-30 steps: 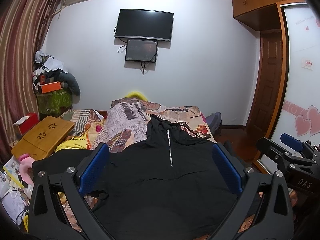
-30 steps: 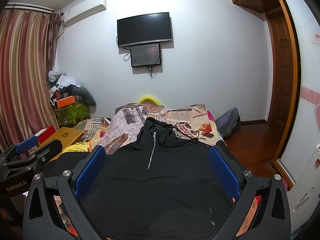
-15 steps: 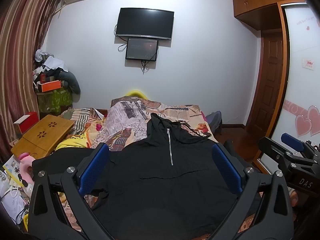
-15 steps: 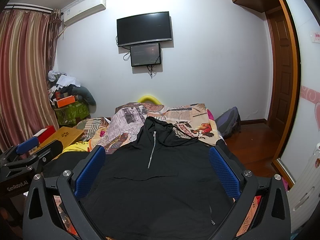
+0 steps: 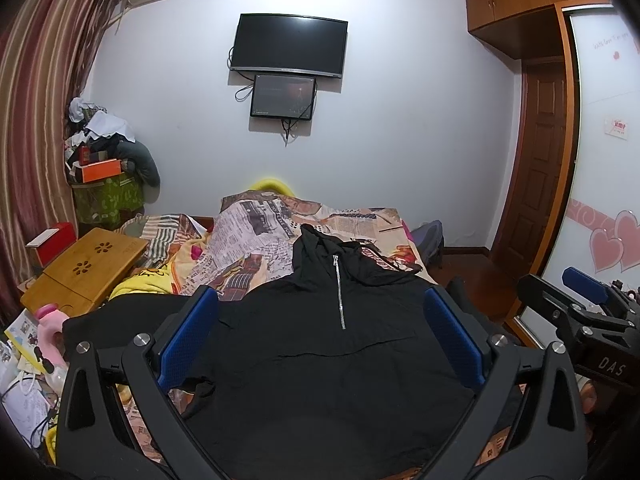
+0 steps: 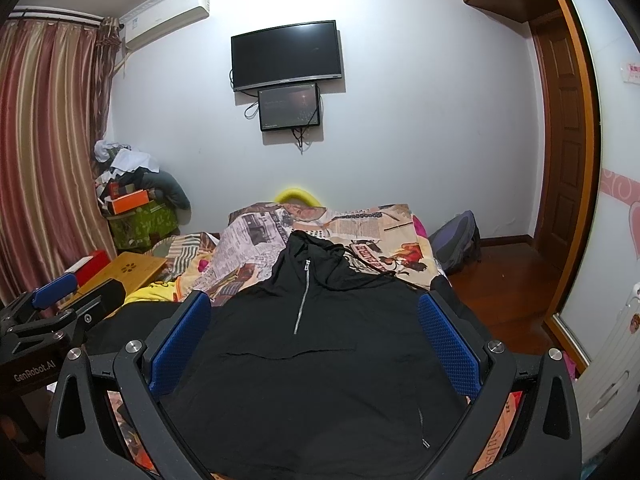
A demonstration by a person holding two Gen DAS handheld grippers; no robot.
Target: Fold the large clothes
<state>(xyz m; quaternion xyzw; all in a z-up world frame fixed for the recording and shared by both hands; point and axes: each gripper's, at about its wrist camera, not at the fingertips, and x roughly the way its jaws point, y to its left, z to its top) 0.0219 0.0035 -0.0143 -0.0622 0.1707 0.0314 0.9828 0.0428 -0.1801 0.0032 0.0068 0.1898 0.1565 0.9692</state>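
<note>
- hoodie point(image 5: 320, 360), black with a half zip point(image 5: 339, 292), is lying face up and spread flat on the newspaper-print bedspread point(image 5: 256, 236), hood pointing toward the far wall; we are seeing no fold in it yet.
- we are noticing almost no change over the last second: both views are holding nearly the same framing, so we are judging that the task is only starting and a first grasp point is being chosen.
- we are keeping the left gripper point(image 5: 320, 328) spread wide and empty above the hoodie, blue pads framing its chest.
- we are holding the right gripper point(image 6: 314, 332) equally wide apart and empty, hovering just beside the left one.
- the hem is being cut off by the bottom edge in both views, and the right sleeve is running off the bed's edge.
- the left sleeve is blending into dark fabric near the bamboo lap desk point(image 5: 86, 268), so we are unable to tell where it ends.
</note>
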